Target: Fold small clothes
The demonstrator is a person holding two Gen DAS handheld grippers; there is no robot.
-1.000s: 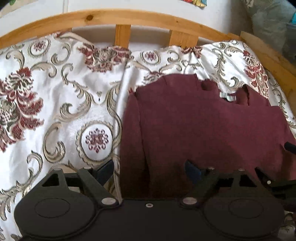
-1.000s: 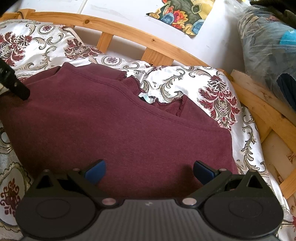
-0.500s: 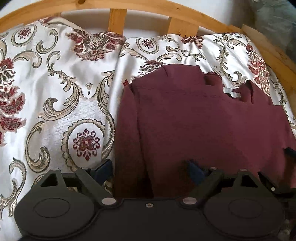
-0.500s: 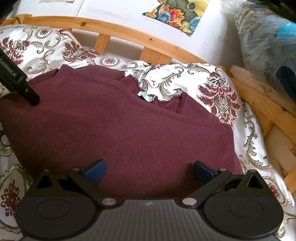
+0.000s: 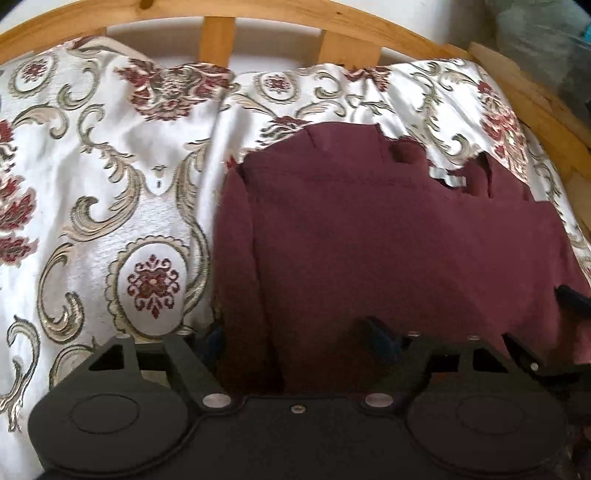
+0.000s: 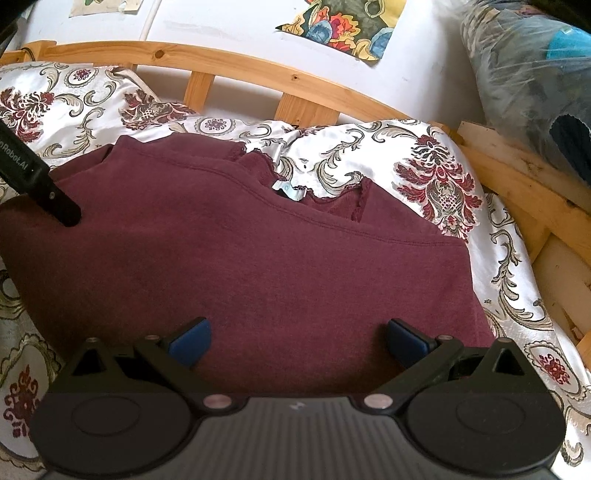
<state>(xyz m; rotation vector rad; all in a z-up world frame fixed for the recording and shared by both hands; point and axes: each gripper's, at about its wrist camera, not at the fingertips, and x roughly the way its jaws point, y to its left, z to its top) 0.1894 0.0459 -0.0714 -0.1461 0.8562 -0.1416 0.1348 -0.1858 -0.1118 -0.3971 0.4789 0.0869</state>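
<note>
A maroon sweater lies flat on the patterned bedspread, its neck and pale label toward the headboard. My left gripper sits low at the sweater's left side. Its jaws are closing, with the folded left edge of the cloth between the fingers and no pad visibly pressing on it. In the right wrist view the sweater fills the middle. My right gripper stands open over its near edge with nothing pinched. One left finger rests at the sweater's far left.
A wooden slatted headboard curves behind the bed, and its rail runs down the right side. A plastic-wrapped bundle sits beyond the right rail. A colourful picture hangs on the white wall. Bare bedspread lies left of the sweater.
My left gripper has moved in and down toward the sweater's left edge, and its fingers have narrowed a little. The right gripper has stayed where it was.
</note>
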